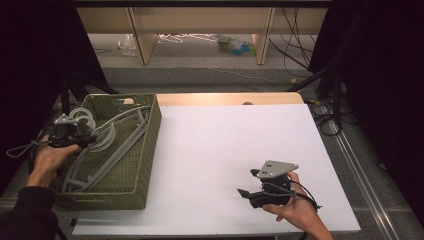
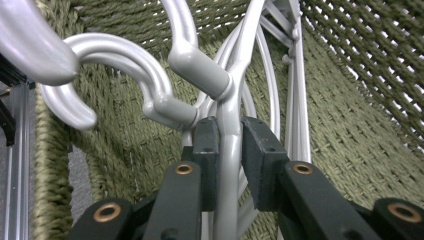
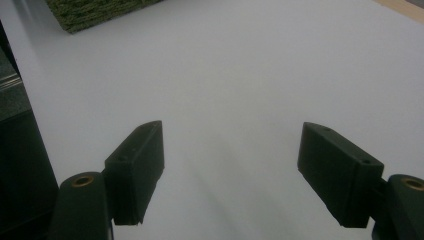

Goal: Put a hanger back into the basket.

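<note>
Leftward, left gripper (image 2: pixel 230 150) around hanger (image 2: pixel 227 165), basket (image 2: pixel 360 140) walls close

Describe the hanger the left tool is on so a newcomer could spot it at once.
Start at the green woven basket on the left edge of the white table; grey plastic hangers lie piled inside. At its far-left corner, where the hooks bunch, the left tool straddles the neck of one hanger. It is the one between the black pads.

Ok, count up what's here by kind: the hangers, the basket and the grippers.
grey hangers, counted by their hooks: 3
green woven basket: 1
left gripper and right gripper: 2
Total: 6
</note>
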Motion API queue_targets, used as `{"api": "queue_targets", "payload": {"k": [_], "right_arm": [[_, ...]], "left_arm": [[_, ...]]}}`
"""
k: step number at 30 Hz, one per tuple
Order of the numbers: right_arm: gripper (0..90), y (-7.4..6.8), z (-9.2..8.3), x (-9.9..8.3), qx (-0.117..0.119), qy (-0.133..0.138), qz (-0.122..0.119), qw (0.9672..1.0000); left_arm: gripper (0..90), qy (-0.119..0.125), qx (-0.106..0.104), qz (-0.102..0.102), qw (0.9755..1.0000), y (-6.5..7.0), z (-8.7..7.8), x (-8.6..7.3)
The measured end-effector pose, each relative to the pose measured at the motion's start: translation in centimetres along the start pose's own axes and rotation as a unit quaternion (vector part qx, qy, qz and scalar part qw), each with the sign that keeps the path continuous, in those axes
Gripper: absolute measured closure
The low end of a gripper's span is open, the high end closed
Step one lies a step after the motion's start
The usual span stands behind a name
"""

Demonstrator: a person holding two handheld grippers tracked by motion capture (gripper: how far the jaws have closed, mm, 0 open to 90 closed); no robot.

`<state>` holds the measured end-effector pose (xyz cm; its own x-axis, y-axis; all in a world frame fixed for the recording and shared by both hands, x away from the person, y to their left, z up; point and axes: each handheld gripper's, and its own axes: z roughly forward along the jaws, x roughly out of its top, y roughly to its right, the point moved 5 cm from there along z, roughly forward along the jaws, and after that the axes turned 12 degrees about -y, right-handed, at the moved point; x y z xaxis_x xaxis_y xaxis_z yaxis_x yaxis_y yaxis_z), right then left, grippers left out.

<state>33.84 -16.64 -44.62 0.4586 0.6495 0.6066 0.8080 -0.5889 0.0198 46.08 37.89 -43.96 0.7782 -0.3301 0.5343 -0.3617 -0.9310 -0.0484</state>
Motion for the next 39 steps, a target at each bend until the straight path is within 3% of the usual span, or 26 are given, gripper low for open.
{"api": "queue_targets", "payload": {"k": [7, 9, 15, 16, 18, 23, 24, 26, 34, 37, 39], "right_arm": [[27.5, 0.0, 0.0, 0.0, 0.001, -0.001, 0.0, 1.0], [27.5, 0.1, 0.0, 0.0, 0.0, 0.001, -0.002, 1.0], [27.5, 0.1, 0.0, 0.0, -0.001, 0.001, -0.002, 1.0], [27.5, 0.1, 0.0, 0.0, -0.001, 0.002, -0.002, 1.0], [27.5, 0.2, -0.1, 0.0, -0.003, 0.004, 0.001, 1.0], [27.5, 0.3, -0.2, 0.0, -0.002, 0.006, 0.002, 1.0], [27.5, 0.3, -0.2, 0.0, -0.001, 0.007, 0.002, 1.0], [27.5, 0.4, -0.2, 0.0, -0.003, 0.008, 0.003, 1.0], [27.1, 0.7, -0.2, 0.0, -0.003, 0.015, 0.018, 0.9997], [27.1, 0.7, -0.2, 0.0, -0.004, 0.017, 0.02, 0.9997], [26.8, 0.7, -0.2, 0.0, -0.004, 0.019, 0.02, 0.9996]], "left_arm": [[69.1, -0.003, 0.023, -0.035, 0.9991, -0.6, -0.4, -0.7], [67.0, 0.004, 0.026, -0.036, 0.999, -0.5, -0.7, -0.9], [61.6, 0.053, 0.023, -0.048, 0.9971, 0.0, -2.6, -0.7], [59.7, 0.073, 0.017, -0.061, 0.9954, 0.3, -2.9, -0.5], [55.0, 0.095, 0.012, -0.066, 0.9932, 0.7, -3.9, -0.6], [49.9, 0.124, 0.007, -0.07, 0.9897, 1.6, -5.9, -1.3], [49.5, 0.129, 0.002, -0.072, 0.989, 1.9, -6.1, -1.4], [48.8, 0.148, -0.03, -0.08, 0.9853, 2.7, -6.7, -1.6], [41.0, 0.181, -0.063, -0.037, 0.9809, 6.8, -8.6, -1.8], [36.5, 0.188, -0.084, -0.03, 0.978, 8.3, -8.9, -1.6], [32.3, 0.196, -0.102, -0.034, 0.9748, 9.2, -9.1, -1.5]]}}
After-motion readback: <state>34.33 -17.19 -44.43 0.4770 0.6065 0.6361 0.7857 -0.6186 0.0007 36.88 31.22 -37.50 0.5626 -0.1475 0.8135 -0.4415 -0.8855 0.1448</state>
